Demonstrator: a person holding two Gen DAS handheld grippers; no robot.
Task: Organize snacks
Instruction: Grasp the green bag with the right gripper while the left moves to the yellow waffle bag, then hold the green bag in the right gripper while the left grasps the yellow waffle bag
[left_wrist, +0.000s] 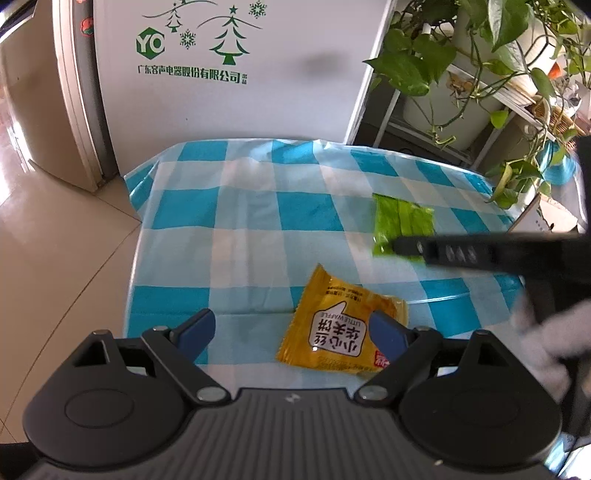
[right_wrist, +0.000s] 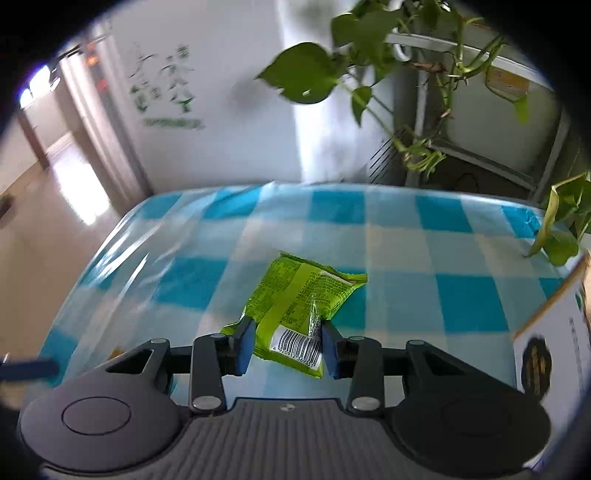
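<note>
Snacks are spread on a blue-and-white checked tablecloth. On the left, the left gripper is held with its fingers spread wide, the yellow waffle packet lying flat between them, nearer the right finger. Further right, the green packet is bracketed at its barcode end by the right gripper, whose blue pads touch or nearly touch its sides. The step in hand is judged to be grasping; a firm pinch and lift are called for next.

Glossy plastic tablecloth; shiny foil yellow packet.
</note>
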